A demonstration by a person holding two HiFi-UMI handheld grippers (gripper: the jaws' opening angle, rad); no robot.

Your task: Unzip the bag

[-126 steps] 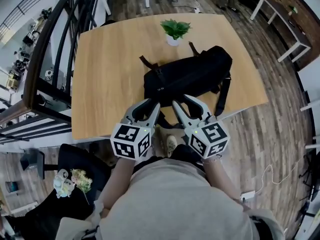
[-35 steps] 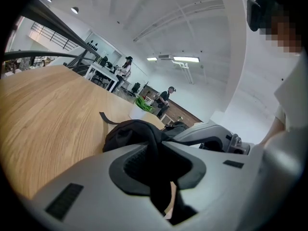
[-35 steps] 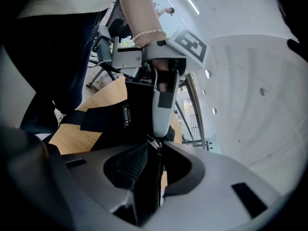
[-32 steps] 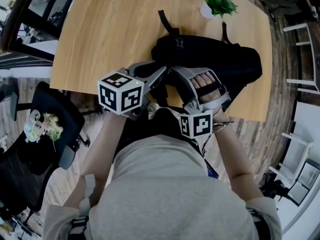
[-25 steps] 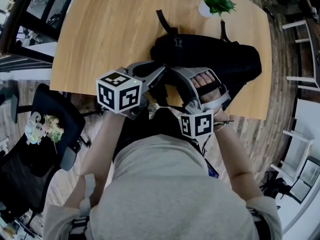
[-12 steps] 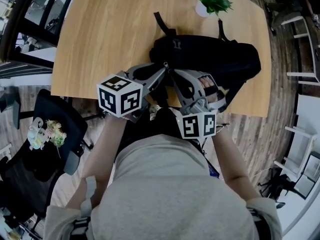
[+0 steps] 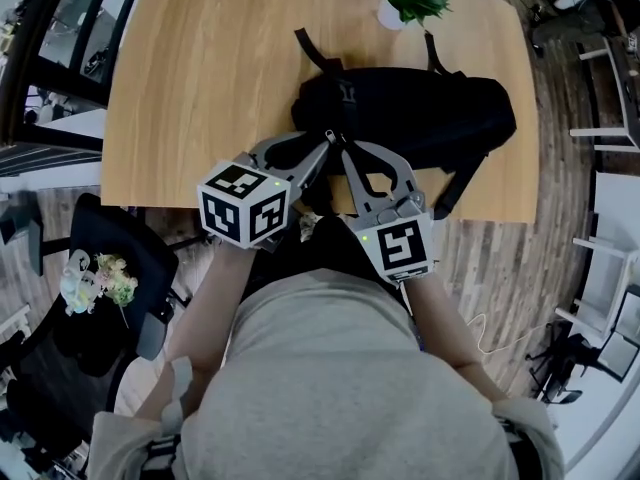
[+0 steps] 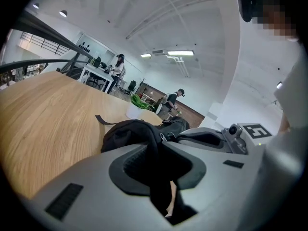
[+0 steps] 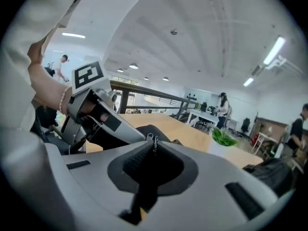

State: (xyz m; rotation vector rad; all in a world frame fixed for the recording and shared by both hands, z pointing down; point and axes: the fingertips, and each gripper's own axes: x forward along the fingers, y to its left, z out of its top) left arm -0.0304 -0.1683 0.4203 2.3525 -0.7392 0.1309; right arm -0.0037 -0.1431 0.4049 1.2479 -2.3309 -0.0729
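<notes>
Head view looks steeply down on the wooden table (image 7: 200, 68), and the black bag (image 7: 430, 118) lies across its right half, close to the near edge, with one strap hanging over that edge and two more reaching toward the far edge. A small potted plant (image 7: 397, 0) stands just beyond the bag by the far edge.

Both tools meet at the bag's left end. The left gripper (image 7: 318, 148) has its jaws drawn narrow on a fold of the bag's black cloth, which the left gripper view (image 8: 156, 146) shows running up between them. It pins that end down and has kept its place and grip through the last second.

The right gripper (image 7: 345, 150) is what has changed. A second ago it lay rolled onto its side with the person's fingers showing on top; now it sits level with its marker cube facing up. Its jaws have just been closing, and in the right gripper view (image 9: 153, 146) they stand nearly together with the small metal zip pull (image 9: 154, 139) caught at their tips.

By my reckoning the grasp is made but the zip is not yet drawn, so the pull along the bag toward the right comes next
</notes>
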